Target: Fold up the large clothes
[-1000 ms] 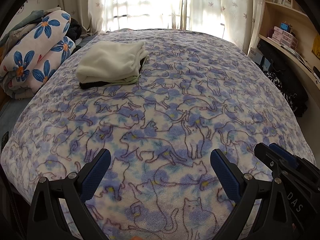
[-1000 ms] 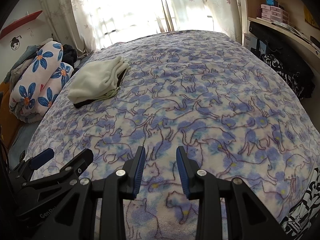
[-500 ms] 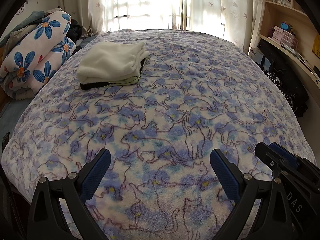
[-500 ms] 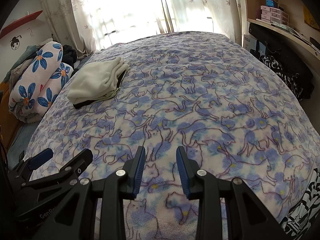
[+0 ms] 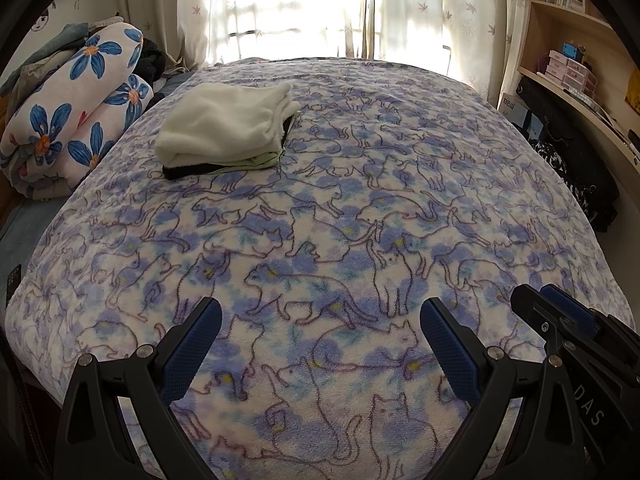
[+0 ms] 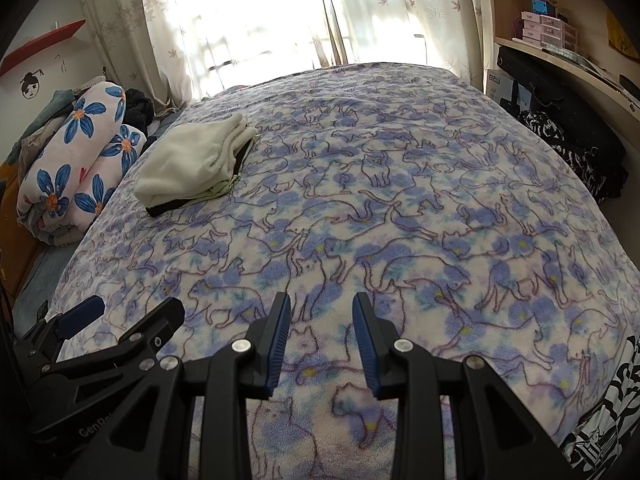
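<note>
A stack of folded clothes [image 5: 224,128], cream on top with a pale green and a black layer under it, lies at the far left of the bed [image 5: 360,216]; it also shows in the right wrist view [image 6: 196,160]. My left gripper [image 5: 320,332] is wide open and empty, low over the bed's near edge. My right gripper [image 6: 320,320] is partly open with a narrow gap, empty, over the near edge. Each gripper shows in the other's view: the right gripper [image 5: 568,320] and the left gripper [image 6: 116,320].
The bed is covered by a blue and white cat-print blanket. A rolled quilt [image 5: 72,112] with blue flowers lies left of the bed. Black patterned cloth [image 6: 560,140] and wooden shelves [image 5: 572,64] stand at the right. A curtained window [image 5: 304,4] is behind.
Both views have drifted slightly backward and upward, so the folded stack sits a little lower in the frames. Neither gripper has changed its opening.
</note>
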`<state>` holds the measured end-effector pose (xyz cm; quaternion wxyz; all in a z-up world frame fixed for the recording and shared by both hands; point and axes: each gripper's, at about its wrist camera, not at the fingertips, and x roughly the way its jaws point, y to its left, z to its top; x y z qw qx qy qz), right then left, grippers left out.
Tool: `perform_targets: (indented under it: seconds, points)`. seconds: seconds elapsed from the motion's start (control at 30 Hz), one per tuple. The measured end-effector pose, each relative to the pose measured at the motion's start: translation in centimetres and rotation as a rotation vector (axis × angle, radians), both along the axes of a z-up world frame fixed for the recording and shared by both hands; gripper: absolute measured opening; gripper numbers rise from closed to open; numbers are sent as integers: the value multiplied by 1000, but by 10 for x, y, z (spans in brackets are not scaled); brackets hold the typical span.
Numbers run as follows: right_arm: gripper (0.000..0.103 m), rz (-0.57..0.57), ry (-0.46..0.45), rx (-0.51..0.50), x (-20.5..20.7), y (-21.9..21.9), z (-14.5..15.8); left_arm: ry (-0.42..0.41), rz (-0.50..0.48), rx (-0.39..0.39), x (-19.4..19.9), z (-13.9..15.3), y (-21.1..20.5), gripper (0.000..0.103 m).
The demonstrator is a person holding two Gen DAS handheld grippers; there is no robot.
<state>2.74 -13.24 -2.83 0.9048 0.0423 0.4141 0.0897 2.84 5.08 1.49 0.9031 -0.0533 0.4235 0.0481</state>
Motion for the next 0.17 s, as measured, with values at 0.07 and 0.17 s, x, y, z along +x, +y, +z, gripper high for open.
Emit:
perform_targets:
  seconds: [0.07,0.17]
  points:
    - [32,0,1,0,0,1,1,2,0,-1,0,-1,1,98]
    - [32,0,1,-1,0,1,1,6,2,-3,-2,-3,4,98]
